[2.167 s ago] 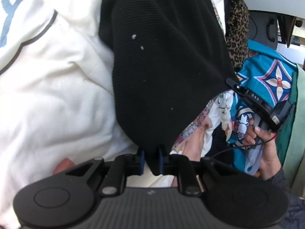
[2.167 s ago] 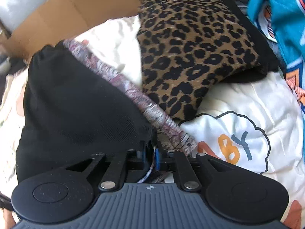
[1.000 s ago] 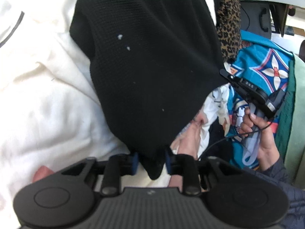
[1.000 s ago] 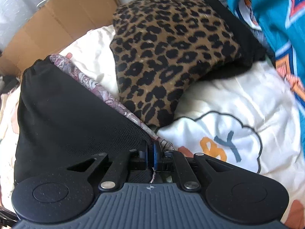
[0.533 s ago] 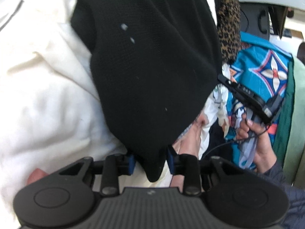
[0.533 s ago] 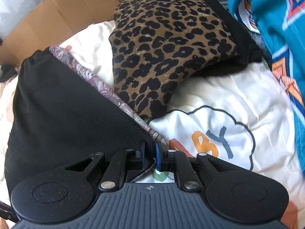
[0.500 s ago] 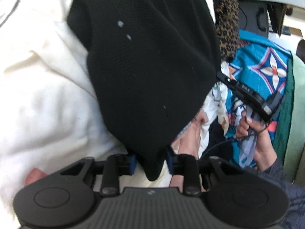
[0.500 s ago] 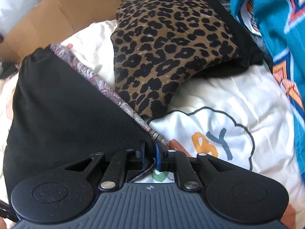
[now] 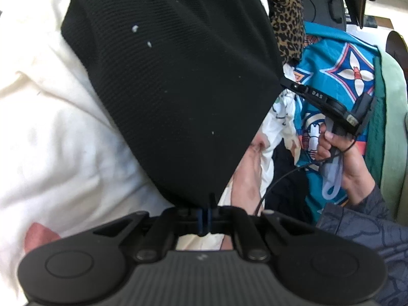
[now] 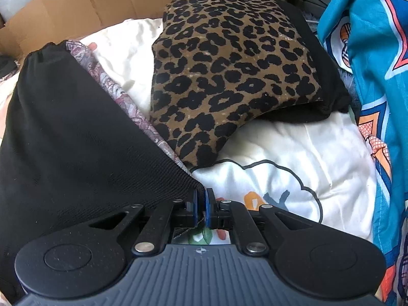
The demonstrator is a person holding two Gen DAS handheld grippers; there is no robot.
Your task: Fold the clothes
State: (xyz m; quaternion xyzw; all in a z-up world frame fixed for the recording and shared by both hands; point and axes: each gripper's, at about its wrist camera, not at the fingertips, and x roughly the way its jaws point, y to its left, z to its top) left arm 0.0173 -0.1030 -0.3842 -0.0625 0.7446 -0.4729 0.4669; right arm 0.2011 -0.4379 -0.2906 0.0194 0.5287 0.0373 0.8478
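A black knit garment [image 9: 178, 89] is stretched between both grippers over white bedding [image 9: 51, 140]. My left gripper [image 9: 204, 219] is shut on its near pointed corner. In the right wrist view the same black garment [image 10: 76, 140] fills the left side, and my right gripper [image 10: 201, 204] is shut on its ribbed corner. A strip of floral fabric [image 10: 114, 89] runs along the garment's edge. In the left wrist view the right gripper [image 9: 326, 104] shows at the garment's far corner, held by a hand [image 9: 344, 158].
A folded leopard-print garment [image 10: 229, 63] lies on a black one, on the white cover with a cloud print [image 10: 293, 165]. Teal patterned fabric [image 10: 369, 63] is bunched at the right. A cardboard box [image 10: 76, 5] stands behind. A dark sleeve [image 9: 369, 229] is at the lower right.
The left gripper's jaws, wider apart around the black corner before, have closed tight on it. The right gripper now holds only the ribbed corner; the floral strip has slid out of its jaws.
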